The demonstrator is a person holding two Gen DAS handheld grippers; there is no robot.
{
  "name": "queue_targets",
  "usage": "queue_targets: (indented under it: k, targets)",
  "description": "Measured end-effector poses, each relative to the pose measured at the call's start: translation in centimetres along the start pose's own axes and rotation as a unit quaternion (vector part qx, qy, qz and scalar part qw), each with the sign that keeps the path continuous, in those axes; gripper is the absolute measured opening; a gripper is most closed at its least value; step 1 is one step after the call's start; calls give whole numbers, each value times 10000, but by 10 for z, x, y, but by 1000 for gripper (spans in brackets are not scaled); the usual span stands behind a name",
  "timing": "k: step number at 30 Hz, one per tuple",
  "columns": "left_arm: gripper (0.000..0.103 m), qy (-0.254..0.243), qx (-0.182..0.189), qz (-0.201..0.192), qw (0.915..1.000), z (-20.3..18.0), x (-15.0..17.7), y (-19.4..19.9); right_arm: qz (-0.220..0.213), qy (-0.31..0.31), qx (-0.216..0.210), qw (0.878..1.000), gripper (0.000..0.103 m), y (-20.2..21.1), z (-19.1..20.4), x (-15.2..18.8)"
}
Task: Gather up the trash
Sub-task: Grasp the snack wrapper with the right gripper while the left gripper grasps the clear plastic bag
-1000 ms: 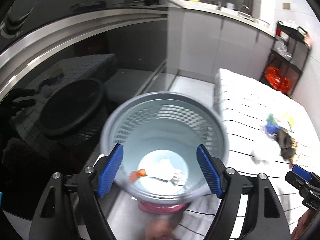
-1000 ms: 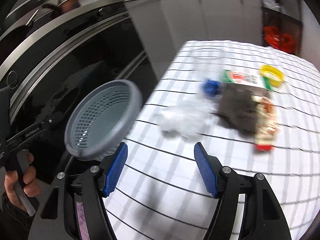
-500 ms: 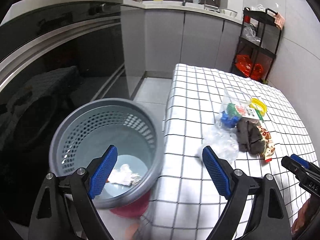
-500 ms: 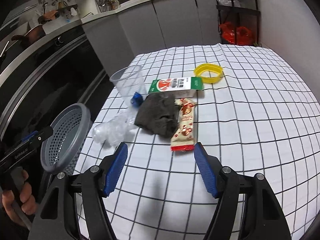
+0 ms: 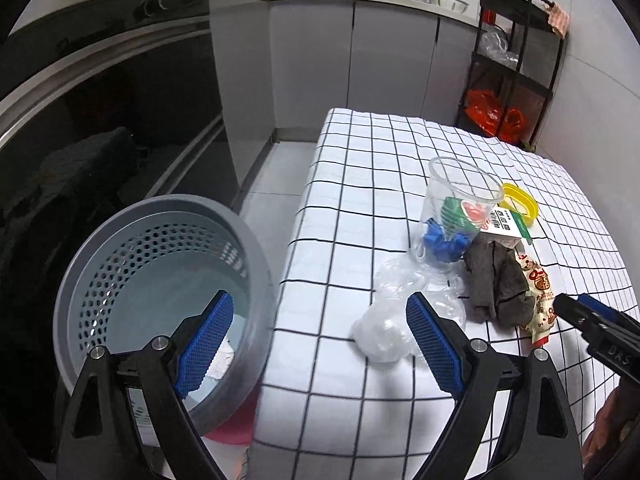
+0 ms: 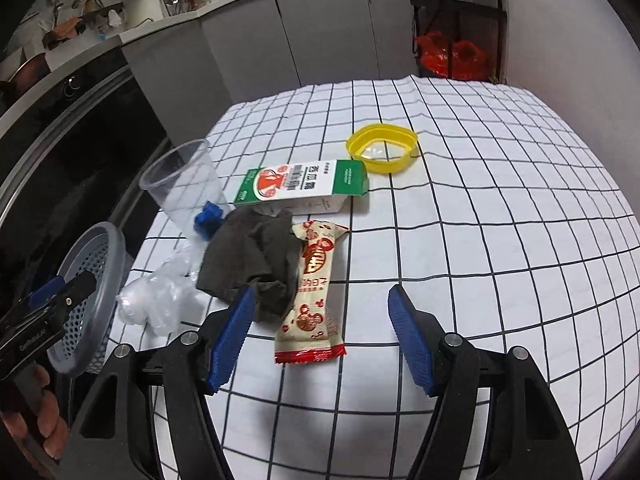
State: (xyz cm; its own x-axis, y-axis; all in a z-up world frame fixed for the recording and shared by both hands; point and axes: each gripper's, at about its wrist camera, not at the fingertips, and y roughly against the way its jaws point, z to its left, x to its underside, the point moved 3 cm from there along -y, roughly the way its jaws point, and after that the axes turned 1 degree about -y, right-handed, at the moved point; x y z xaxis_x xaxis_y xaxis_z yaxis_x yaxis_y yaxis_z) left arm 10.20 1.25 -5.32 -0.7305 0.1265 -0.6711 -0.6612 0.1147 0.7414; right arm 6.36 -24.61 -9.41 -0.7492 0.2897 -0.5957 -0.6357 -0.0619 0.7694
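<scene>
On the checked tablecloth in the left wrist view I count one clear plastic cup, one blue cap, one green-and-white carton, one yellow ring-shaped lid, one dark crumpled cloth, one snack wrapper and one clear crumpled bag. One grey perforated bin stands beside the table with white scraps inside. My left gripper has just been widening; its jaws now stand far apart, holding nothing, one pad over the bin, the other just beside the bag. The tip of the right gripper shows at the right edge, printed "DAS".

In the right wrist view the same seven items lie grouped: cup, cap, carton, lid, cloth, wrapper, bag. Carton and wrapper carry print I cannot read. My right gripper is partly open and empty, hovering with the wrapper's near end between its pads, untouched. The left tool reads "GenRobot.AI".
</scene>
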Motion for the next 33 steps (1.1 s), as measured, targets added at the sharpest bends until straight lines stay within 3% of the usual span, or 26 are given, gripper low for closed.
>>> queue_targets:
  k: [8,14,17,33]
  targets:
    - [87,-159,42,187,9997,-12,11,-18,202,-76,49,9998,66,-25,-4,-3]
    - [87,-164,80,116,9998,-10,13,-17,404,-89,67,9991,44,-40,-3,-3]
    - [87,-209,110,101,9997,-11,13,-16,490,-58,13,9988,22,-42,0,-2]
    - [93,-349,525,44,9980,-26,15,-15,-21,-342,-202,9992,20,-4,-15,-6]
